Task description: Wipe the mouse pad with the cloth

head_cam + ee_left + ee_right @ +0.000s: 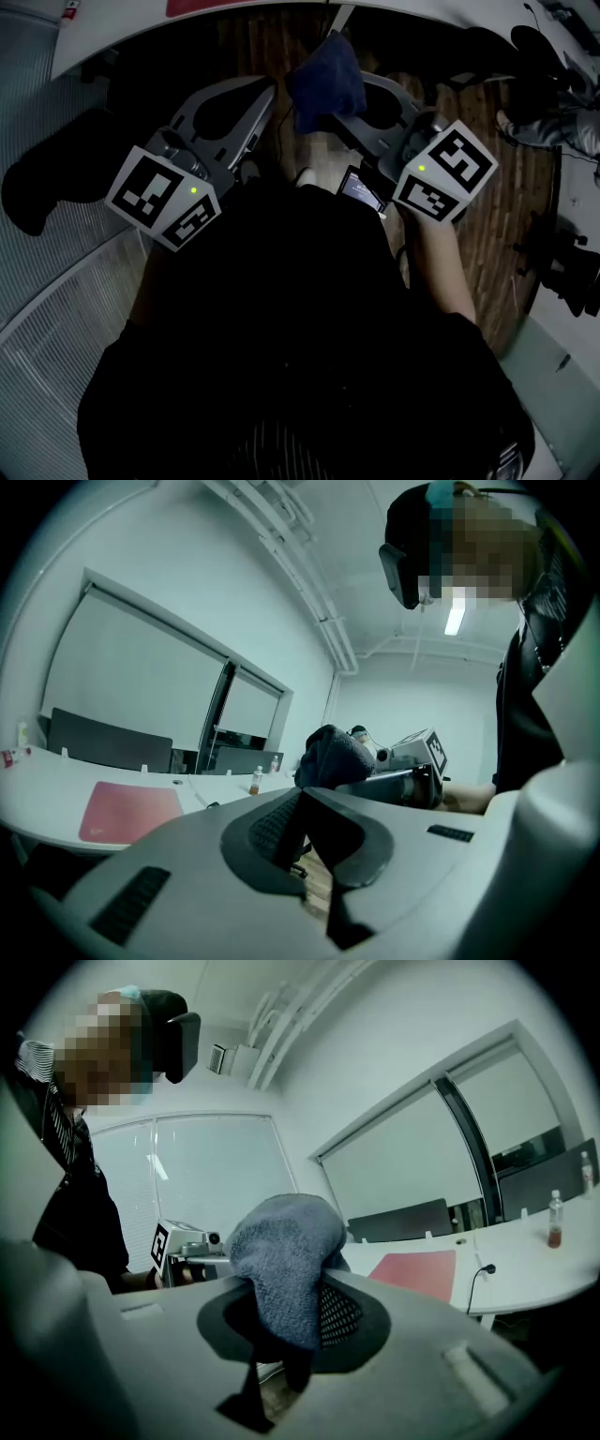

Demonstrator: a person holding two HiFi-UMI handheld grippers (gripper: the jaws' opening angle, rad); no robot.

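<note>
Wood floor (506, 187) and a curved white table (122, 28) framed a person standing clear of the work with a tool in each hand. The right tool (342, 114) was clamped on a bunched blue cloth (323, 80), which humped over its tips and hung down between them. The left tool (261, 94) appeared to be closed tip to tip with nothing in it, though its own view was dim there. The red mouse pad (220, 6) lay flat on the table, well apart from both tools, ahead of the person and a little left of the cloth. Its long side seemed to run along the table's edge. Wiping had not begun; the cloth-bearing right tool would likely need to reach forward, slightly leftward and down onto the pad.
</note>
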